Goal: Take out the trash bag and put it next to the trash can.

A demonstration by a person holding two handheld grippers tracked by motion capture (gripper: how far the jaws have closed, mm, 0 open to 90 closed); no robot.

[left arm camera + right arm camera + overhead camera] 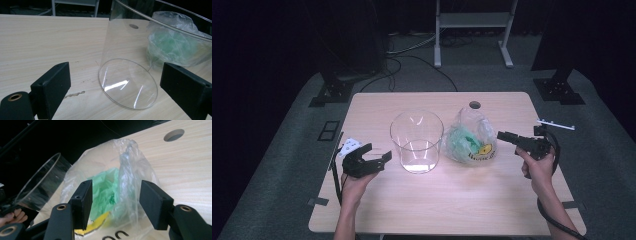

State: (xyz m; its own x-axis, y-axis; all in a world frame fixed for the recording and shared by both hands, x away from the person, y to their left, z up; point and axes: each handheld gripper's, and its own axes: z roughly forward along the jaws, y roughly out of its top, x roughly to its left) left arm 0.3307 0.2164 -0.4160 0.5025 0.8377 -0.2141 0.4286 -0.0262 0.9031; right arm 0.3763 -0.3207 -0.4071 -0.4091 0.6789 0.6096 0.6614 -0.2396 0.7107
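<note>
**Thin bag, nearby glass: a weak pinch is the main risk**

The right gripper (pixel 507 136), at centre right of the high view, has its 2 jaws spread wide and holds nothing; they frame the plastic bag (pixel 472 139) without pressing it. The bag sits mid-table, just beside the glass cylinder (pixel 417 141). Closing on loose film alone could let it slip or tear, and a sideways tug might nudge the cylinder. At lower left, the left gripper (pixel 371 156) is wide open too, empty, facing the cylinder's base.
</note>
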